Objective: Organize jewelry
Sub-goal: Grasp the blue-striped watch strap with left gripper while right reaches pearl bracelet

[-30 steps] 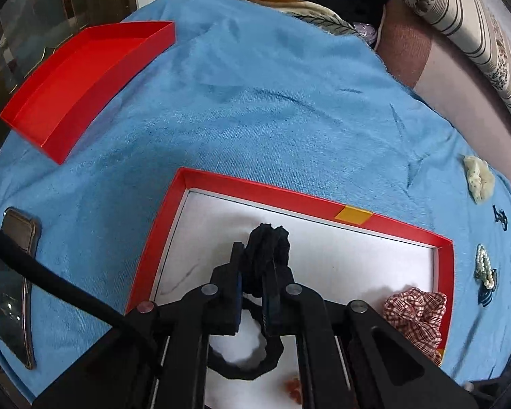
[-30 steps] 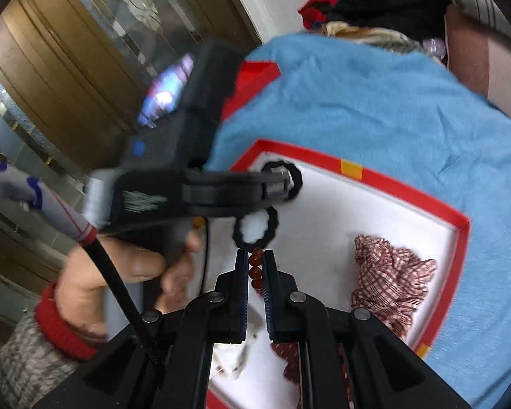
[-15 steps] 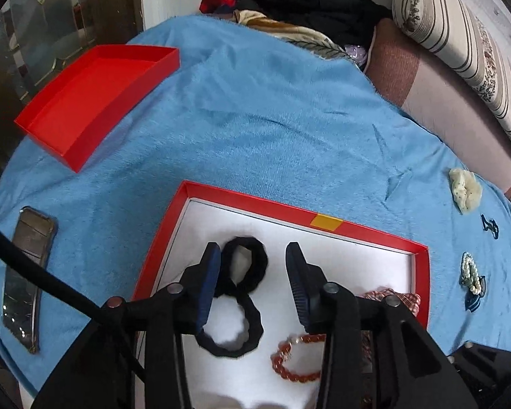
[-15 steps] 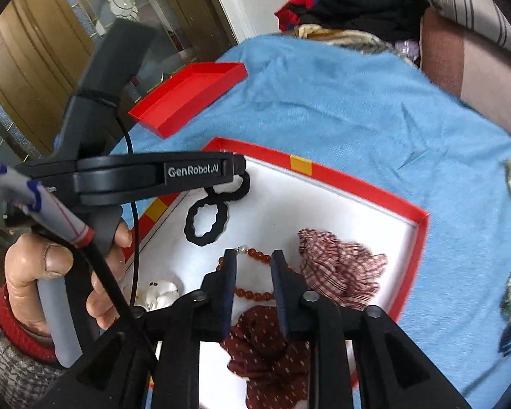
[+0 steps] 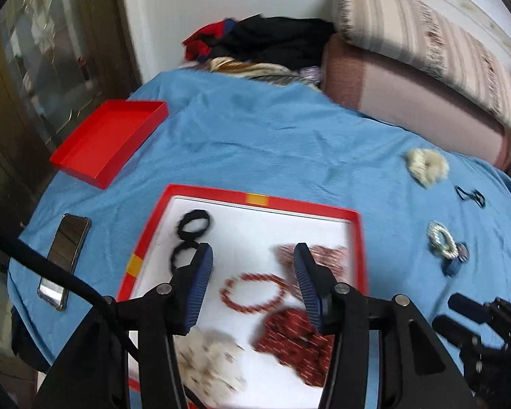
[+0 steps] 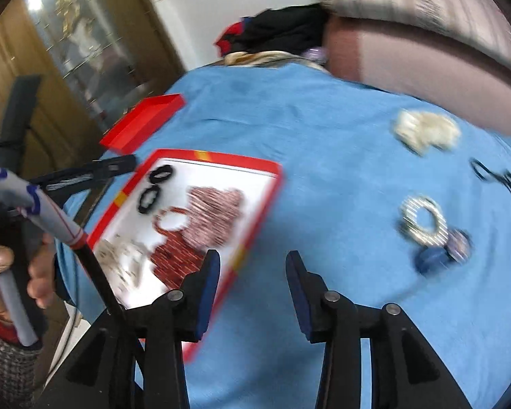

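A red-rimmed white tray (image 5: 310,206) (image 6: 221,163) on the blue cloth holds two black hair ties (image 5: 194,223) (image 6: 161,173), a red bead bracelet (image 5: 252,293) (image 6: 168,220), a checked scrunchie (image 6: 214,214), a dark red scrunchie (image 5: 299,344) and a cream piece (image 5: 211,358). My left gripper (image 5: 252,255) hangs above the tray, jaws opening, nothing between them. My right gripper (image 6: 252,259) is over the cloth beside the tray's right rim, jaws opening and empty. On the cloth to the right lie a cream scrunchie (image 5: 426,165) (image 6: 426,131), a pearl ring piece (image 5: 441,238) (image 6: 424,220) and a black clip (image 5: 471,197) (image 6: 497,177).
A red lid (image 5: 109,141) (image 6: 143,124) lies at the far left of the cloth. A phone (image 5: 64,259) rests near the left edge. Clothes (image 5: 272,42) and a striped pillow (image 5: 426,44) lie behind. A hand (image 6: 3,272) grips the left tool's handle.
Both grippers let go of their pieces, the black ties and the red bracelet, and opened. Both rose and drew back; the right one swung rightward off the tray over the cloth.
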Tool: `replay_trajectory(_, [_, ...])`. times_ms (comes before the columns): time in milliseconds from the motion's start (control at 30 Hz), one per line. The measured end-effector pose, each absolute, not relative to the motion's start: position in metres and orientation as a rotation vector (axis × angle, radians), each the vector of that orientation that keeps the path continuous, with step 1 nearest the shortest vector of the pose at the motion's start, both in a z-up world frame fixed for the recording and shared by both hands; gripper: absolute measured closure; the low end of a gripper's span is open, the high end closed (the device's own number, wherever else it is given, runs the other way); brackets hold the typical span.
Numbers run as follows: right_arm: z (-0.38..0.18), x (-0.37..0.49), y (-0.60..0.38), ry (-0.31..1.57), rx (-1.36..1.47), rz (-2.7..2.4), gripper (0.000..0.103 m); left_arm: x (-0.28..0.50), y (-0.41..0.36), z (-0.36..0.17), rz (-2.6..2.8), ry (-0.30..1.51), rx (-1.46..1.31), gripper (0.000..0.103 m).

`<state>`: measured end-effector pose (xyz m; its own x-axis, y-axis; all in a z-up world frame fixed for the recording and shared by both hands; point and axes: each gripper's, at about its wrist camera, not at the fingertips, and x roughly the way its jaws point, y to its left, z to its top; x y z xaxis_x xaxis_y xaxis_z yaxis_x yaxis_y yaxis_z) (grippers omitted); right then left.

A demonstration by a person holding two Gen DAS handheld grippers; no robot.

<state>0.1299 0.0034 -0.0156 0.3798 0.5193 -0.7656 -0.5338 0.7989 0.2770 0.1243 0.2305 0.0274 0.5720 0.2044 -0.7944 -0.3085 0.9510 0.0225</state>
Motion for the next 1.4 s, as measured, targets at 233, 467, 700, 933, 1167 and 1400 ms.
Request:
replay_trajectory(233, [-0.032, 0.126, -0.092, 1.002, 0.075, 0.540, 0.059, 0.118, 0.159, 0.035, 0.227, 0.904, -0.046, 0.050])
replay_trajectory(467, [-0.053, 0.131, -0.178, 1.026, 0.185, 0.407, 0.059, 0.135, 0.098, 0.012, 0.132, 0.969, -0.017, 0.047])
replay_trajectory(700, [-0.069, 0.147, -0.221, 1.034, 0.264, 0.339, 0.059, 0.179, 0.038, -0.039, -0.006, 1.065, -0.046, 0.047])
replay_trajectory(933, [-0.073, 0.156, -0.238, 1.025, 0.288, 0.323, 0.059, 0.211, -0.024, -0.075, -0.174, 1.073, -0.003, 0.047])
replay_trajectory(1167, [-0.076, 0.168, -0.244, 1.024, 0.299, 0.299, 0.059, 0.240, -0.050, -0.101, -0.194, 1.132, 0.017, 0.084])
replay_trajectory(1400, [-0.070, 0.188, -0.218, 1.025, 0.278, 0.357, 0.059, 0.206, -0.003, -0.084, -0.180, 1.132, -0.134, 0.085])
